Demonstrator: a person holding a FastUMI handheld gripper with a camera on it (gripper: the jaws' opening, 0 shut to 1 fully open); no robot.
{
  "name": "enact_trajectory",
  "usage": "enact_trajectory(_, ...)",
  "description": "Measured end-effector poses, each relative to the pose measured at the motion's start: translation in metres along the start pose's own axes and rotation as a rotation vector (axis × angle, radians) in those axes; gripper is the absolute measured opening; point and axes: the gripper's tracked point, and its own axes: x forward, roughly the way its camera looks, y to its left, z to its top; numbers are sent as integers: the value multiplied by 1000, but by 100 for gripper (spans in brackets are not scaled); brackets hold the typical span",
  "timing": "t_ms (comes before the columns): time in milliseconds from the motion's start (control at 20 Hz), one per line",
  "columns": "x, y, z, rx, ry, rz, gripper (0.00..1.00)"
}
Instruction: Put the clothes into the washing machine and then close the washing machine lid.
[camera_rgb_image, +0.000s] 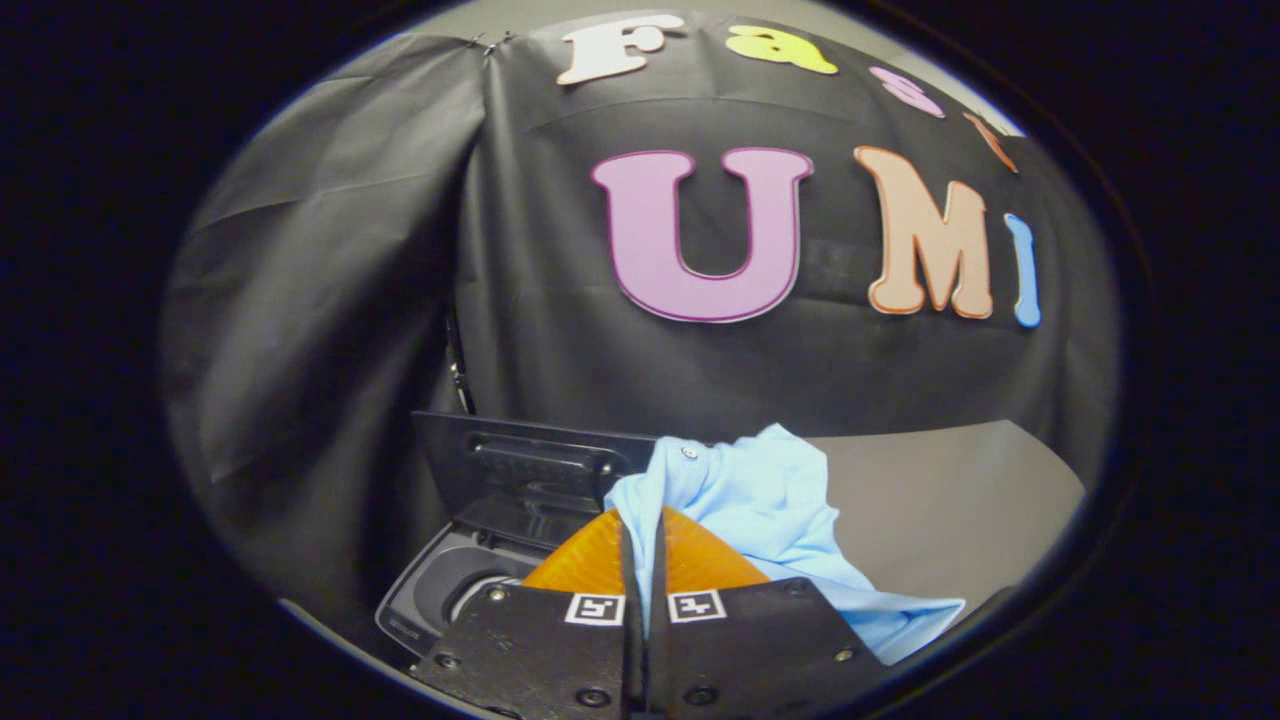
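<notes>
Blue garment pinched between closed fingers

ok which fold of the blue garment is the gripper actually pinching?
The fold rising between the hand-held gripper fingers; the rest of the light blue shirt drapes loose over the grey table.

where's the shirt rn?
In the gripper view the light blue shirt is pinched between the closed fingers of the hand-held gripper, draping to their right, beside the washing machine's raised lid.
</notes>
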Motion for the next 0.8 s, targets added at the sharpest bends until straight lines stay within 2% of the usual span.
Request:
enact_trajectory(300,31,53,-23,-15,62,102,2)
enact_trajectory(350,34,58,-29,-21,84,112,4)
enact_trajectory(400,38,61,-36,-26,105,115,9)
enact_trajectory(550,49,66,-23,12,57,131,28)
enact_trajectory(650,53,65,-10,20,33,122,27)
enact_trajectory(800,63,58,3,25,7,95,44)
